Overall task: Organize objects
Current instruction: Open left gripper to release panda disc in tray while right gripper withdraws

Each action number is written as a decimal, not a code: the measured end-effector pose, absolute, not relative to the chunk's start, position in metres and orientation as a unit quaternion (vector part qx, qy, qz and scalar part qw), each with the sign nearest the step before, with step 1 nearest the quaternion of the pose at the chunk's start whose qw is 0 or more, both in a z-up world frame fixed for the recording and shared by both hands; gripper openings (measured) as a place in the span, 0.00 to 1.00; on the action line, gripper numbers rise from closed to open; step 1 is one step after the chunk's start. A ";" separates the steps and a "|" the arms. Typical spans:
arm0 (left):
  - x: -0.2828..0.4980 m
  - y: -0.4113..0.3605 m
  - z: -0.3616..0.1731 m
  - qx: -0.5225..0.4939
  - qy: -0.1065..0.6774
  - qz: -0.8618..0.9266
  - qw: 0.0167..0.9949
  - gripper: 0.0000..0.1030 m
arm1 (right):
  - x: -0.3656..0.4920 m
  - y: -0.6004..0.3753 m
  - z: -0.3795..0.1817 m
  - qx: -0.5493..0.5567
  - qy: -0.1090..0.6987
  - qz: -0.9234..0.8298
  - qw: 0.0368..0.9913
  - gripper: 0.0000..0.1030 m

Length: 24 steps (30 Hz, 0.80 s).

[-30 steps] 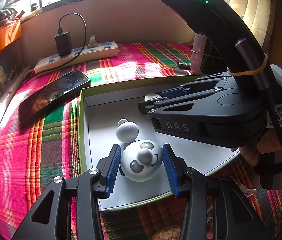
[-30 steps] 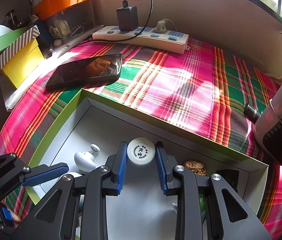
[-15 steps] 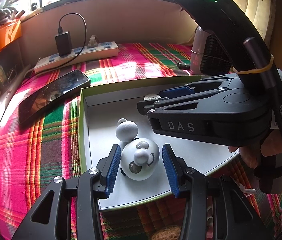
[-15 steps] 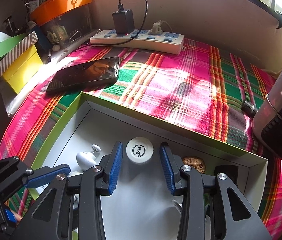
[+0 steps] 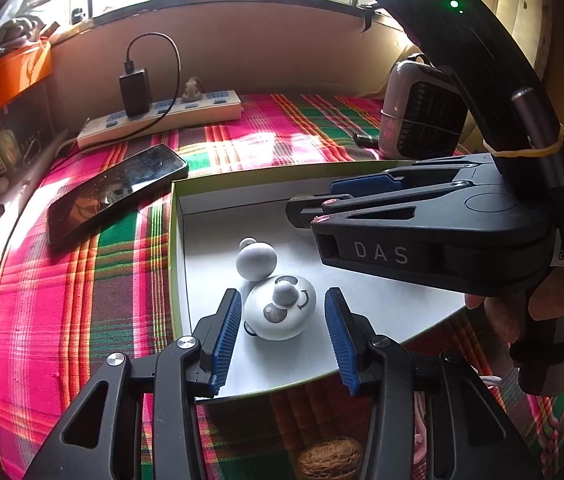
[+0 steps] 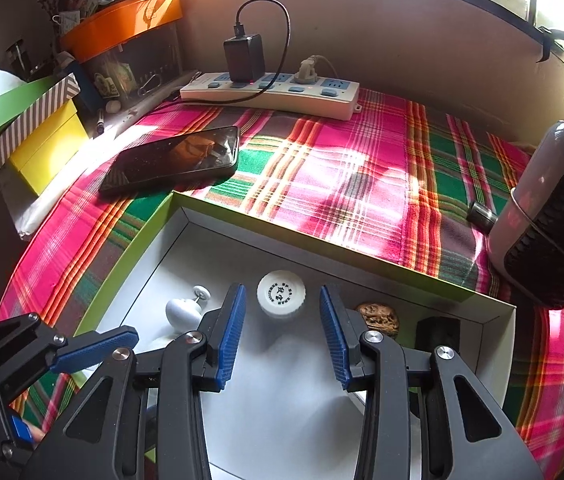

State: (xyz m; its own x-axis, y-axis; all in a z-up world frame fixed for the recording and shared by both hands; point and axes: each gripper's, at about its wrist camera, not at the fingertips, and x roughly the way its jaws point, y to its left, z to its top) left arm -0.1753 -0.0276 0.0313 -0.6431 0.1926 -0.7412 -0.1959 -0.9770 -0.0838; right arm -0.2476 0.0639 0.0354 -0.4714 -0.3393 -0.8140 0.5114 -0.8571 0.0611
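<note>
Brown walnut (image 6: 378,319) beside white cap (image 6: 281,294)

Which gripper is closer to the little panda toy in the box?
Left. The left gripper has the panda toy right between its open fingers, not squeezing it. The right gripper sits farther back in the box, its opened fingers around the white cap.

White cap (image 6: 281,294), panda ball (image 5: 280,308), lying in green-rimmed tray (image 6: 138,252)

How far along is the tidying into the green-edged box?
Done: white cap, walnut, panda toy and white knob lie in the box. In hand: nothing; right gripper has just opened off the cap, left gripper straddles the panda. Left: another walnut outside.
</note>
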 end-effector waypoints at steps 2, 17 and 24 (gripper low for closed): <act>-0.173 -0.028 0.033 -0.408 0.003 0.907 0.106 0.41 | -0.244 0.065 0.038 0.447 0.094 -0.854 0.248 0.39; -0.139 -0.037 0.051 -0.386 0.001 0.918 0.095 0.41 | -0.206 0.081 0.059 0.416 0.082 -0.874 0.235 0.40; -0.119 -0.045 0.057 -0.377 -0.008 0.921 0.094 0.41 | -0.180 0.093 0.068 0.399 0.072 -0.886 0.226 0.43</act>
State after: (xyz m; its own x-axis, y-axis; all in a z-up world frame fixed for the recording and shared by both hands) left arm -0.1188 -0.0454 0.0566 -0.6977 0.1791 -0.6936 -0.1664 -0.9823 -0.0863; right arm -0.1802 0.0931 0.0685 -0.5786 -0.3433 -0.7398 0.4579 -0.8874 0.0537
